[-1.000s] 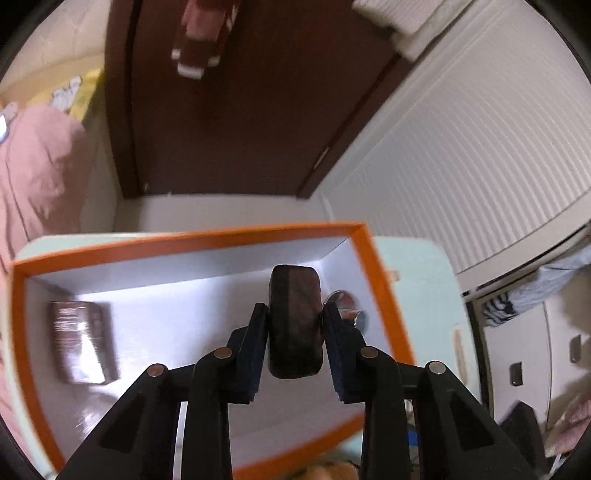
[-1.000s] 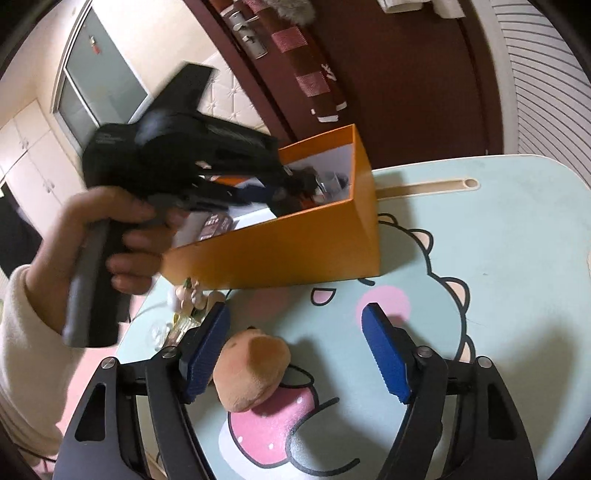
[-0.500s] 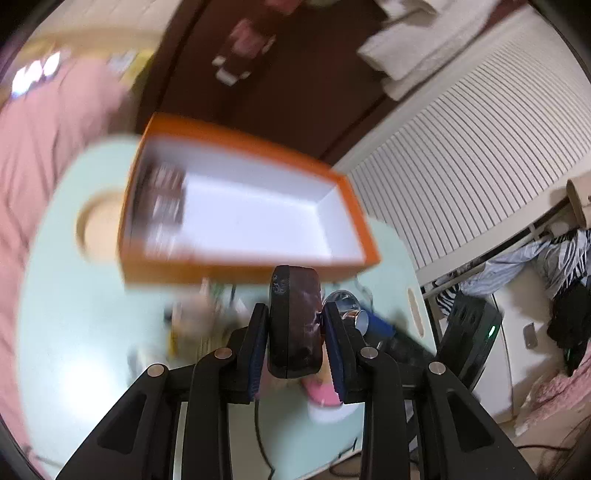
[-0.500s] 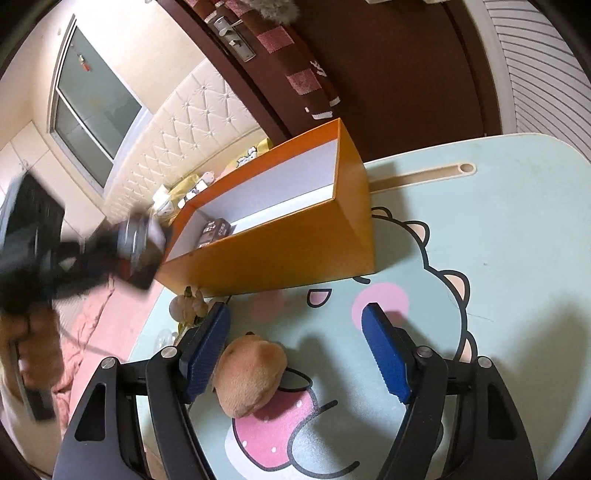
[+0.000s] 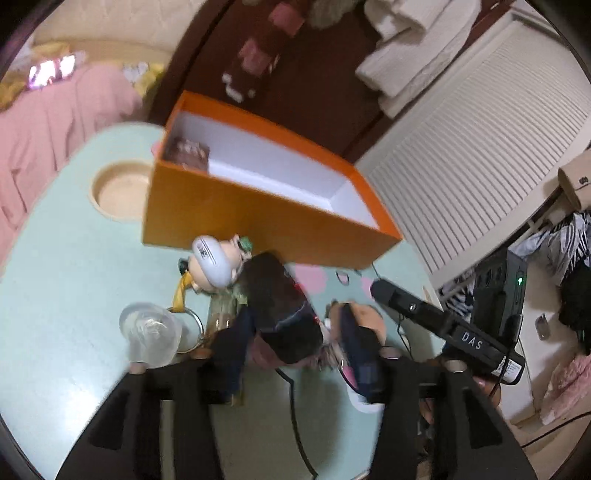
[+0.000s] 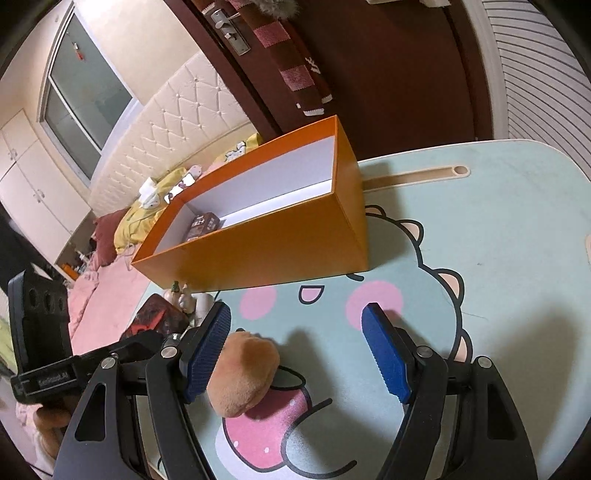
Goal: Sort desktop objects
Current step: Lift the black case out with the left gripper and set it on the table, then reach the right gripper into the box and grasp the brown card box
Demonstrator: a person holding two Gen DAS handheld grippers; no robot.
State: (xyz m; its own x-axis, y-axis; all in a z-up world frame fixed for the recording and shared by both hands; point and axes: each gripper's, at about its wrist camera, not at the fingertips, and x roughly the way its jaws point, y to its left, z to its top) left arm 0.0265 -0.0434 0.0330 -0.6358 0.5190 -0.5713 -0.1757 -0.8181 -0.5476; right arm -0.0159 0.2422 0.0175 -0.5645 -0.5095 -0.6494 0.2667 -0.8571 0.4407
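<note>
Orange box (image 6: 280,254) walls the table's (image 6: 517,229) far-left side; right side lies free

A dark brown door (image 6: 388,66) fills the top centre of the right wrist view, its metal handle (image 6: 231,35) at upper left of it, a striped scarf (image 6: 291,70) hanging down it. A tufted cream headboard (image 6: 177,136) sits left; a white slatted wall panel (image 5: 469,155) runs along the left wrist view's right.

Both cameras sit low on the hand-held grippers, tilted down over the table (image 6: 517,229). The left view looks from the bed side across the clutter – the right from the table's near edge. Both catch the orange box (image 5: 236,218) (image 6: 280,254) and the tan plush (image 6: 243,373).
</note>
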